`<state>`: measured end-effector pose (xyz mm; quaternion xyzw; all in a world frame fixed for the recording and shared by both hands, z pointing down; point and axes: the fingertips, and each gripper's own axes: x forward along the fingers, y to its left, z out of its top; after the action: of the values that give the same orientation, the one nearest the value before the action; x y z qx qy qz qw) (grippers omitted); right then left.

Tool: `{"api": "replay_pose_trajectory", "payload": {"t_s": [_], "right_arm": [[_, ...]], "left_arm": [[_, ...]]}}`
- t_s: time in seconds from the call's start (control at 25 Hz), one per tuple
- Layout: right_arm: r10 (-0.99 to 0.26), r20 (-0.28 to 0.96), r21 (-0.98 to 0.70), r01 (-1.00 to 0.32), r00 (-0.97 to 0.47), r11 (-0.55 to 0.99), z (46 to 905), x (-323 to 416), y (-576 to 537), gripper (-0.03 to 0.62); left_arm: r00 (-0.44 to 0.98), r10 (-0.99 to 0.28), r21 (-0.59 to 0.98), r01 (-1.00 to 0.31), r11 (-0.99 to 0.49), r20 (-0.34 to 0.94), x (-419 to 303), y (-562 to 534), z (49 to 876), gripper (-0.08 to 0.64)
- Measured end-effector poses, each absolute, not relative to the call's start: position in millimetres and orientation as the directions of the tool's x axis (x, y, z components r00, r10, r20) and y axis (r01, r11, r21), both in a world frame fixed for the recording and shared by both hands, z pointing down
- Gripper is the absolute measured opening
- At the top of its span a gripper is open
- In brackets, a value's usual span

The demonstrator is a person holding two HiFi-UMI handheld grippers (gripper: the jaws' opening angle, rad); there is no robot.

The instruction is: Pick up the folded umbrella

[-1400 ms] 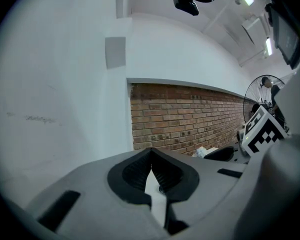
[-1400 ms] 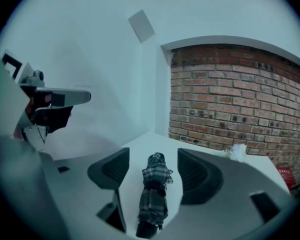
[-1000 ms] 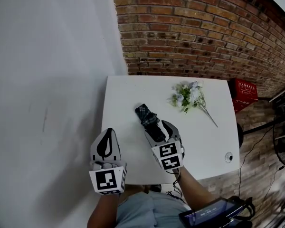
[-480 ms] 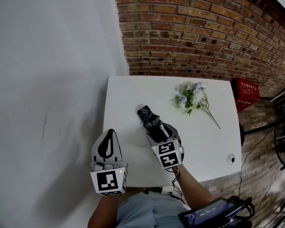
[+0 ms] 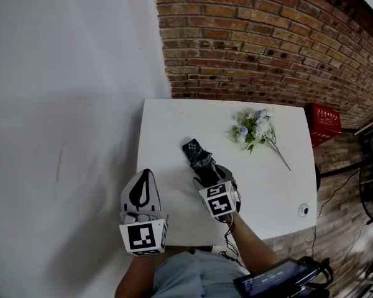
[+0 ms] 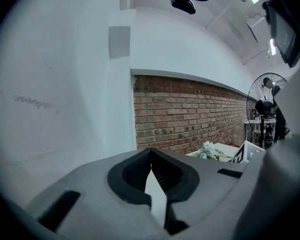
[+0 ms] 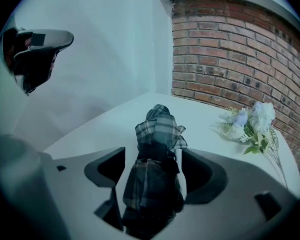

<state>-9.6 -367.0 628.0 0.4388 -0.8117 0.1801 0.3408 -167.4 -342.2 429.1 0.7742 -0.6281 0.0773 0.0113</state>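
A white table (image 5: pixel 168 129) stands in the corner where a plain white wall (image 5: pixel 62 73) on the left meets a brick wall (image 5: pixel 267 36) behind. At the left, the left tongs (image 5: pixel 143 176) hang over the table's near left edge. In the left gripper view (image 6: pixel 151 153) their tips meet with nothing between them, and they point level at the walls rather than at any object. The plaid umbrella (image 5: pixel 198 155) lies flat near the table's middle. Its long axis runs from the near edge away toward the brick wall, leaning slightly left in the head view. The right tongs (image 5: pixel 212 171) are tilted down over its near end. In the right gripper view (image 7: pixel 152 164) the jaws have just been opening and stand wide. The umbrella's (image 7: pixel 159 129) near end sits between them, with a gap on each side, so the pads do not seem to press on it. The umbrella's length extends straight out ahead of the jaws, so they straddle it across its narrow width. The right hand is plainly the nearer one, and closing where it stands looks enough for a grasp. Well apart to the right, a spray of flowers (image 5: pixel 253 129) lies on the table.
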Motion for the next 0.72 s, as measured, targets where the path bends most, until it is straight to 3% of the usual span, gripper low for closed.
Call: {"api": "replay_pose_trajectory", "payload": {"t_s": [0.72], "right_arm": [[-0.500, 0.782, -0.067, -0.848, -0.372, 0.526, 656, -12, -354, 0.377]], "left_arm": [[0.188, -0.973, -0.080, -0.977, -0.200, 0.135, -172, -341, 426, 0.006]]}}
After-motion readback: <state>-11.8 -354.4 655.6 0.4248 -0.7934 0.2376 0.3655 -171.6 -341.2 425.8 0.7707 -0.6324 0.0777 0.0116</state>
